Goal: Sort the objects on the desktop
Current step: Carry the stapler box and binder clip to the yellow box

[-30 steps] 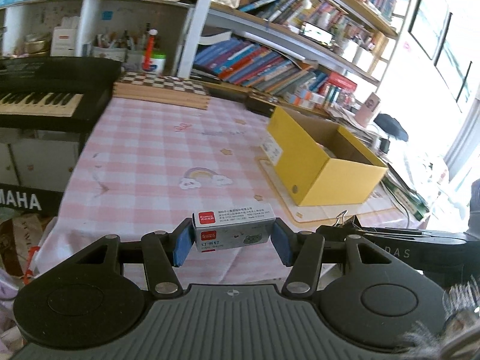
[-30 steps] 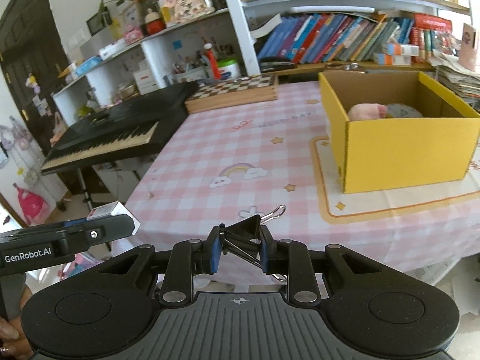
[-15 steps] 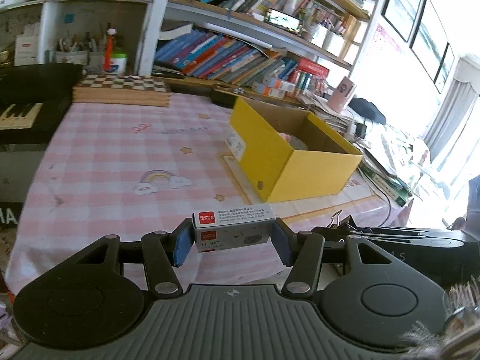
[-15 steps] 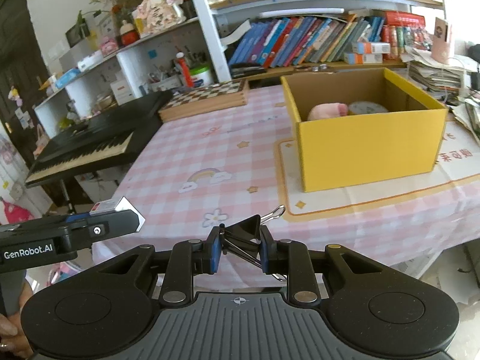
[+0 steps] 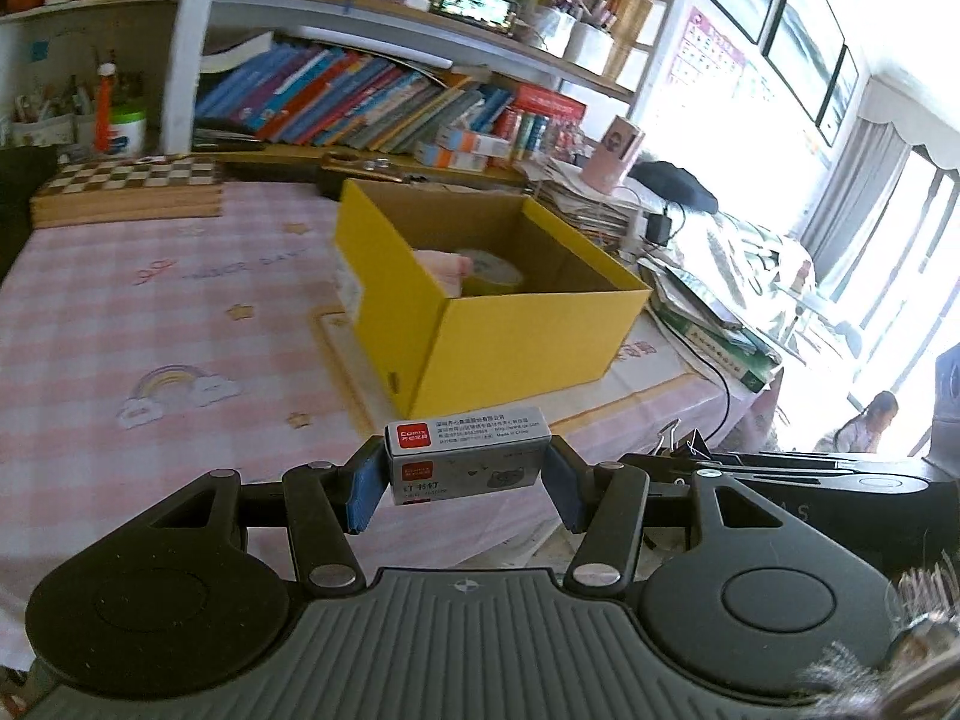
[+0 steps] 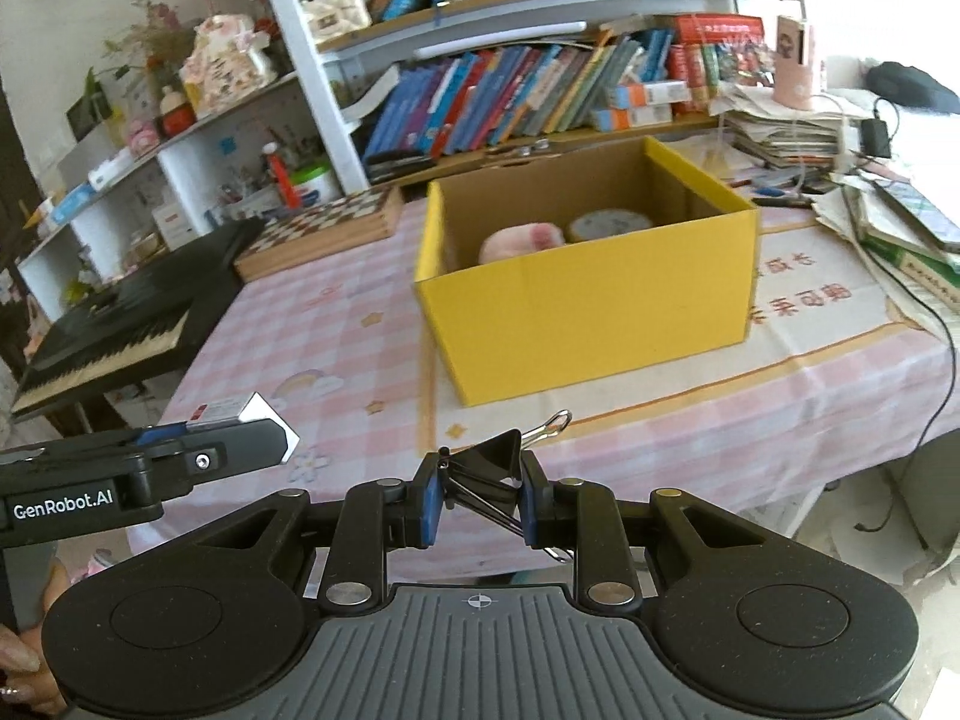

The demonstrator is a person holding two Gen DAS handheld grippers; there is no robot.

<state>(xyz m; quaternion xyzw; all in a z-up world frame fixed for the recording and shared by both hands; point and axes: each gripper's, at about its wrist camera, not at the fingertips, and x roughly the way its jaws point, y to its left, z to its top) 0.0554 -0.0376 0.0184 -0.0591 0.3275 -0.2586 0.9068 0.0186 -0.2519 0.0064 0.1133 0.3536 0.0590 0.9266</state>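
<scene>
Beyond both hand-held grippers, pinching staple box (image 5: pixel 467 461) and binder clip (image 6: pixel 489 474), the yellow box (image 6: pixel 591 306) looms nearer.

Daylight is flooding through curtained windows (image 5: pixel 888 228); a crowded bookshelf (image 6: pixel 540 84) is standing behind the pink-checked table (image 5: pixel 120 312); framed pictures (image 5: pixel 780 12) are hanging.

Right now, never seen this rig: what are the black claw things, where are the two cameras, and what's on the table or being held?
There is no robot here. A person carries two handheld two-finger grippers, each with a fisheye camera looking along its fingers.

The left wrist view shows the left gripper clamped on a small staple box.

The right wrist view shows the right gripper pinching a black binder clip; the other gripper is visible at its left edge.

On the pink checked tablecloth stands an open yellow cardboard box holding a pink item and a tape roll. A chessboard lies behind.
</scene>
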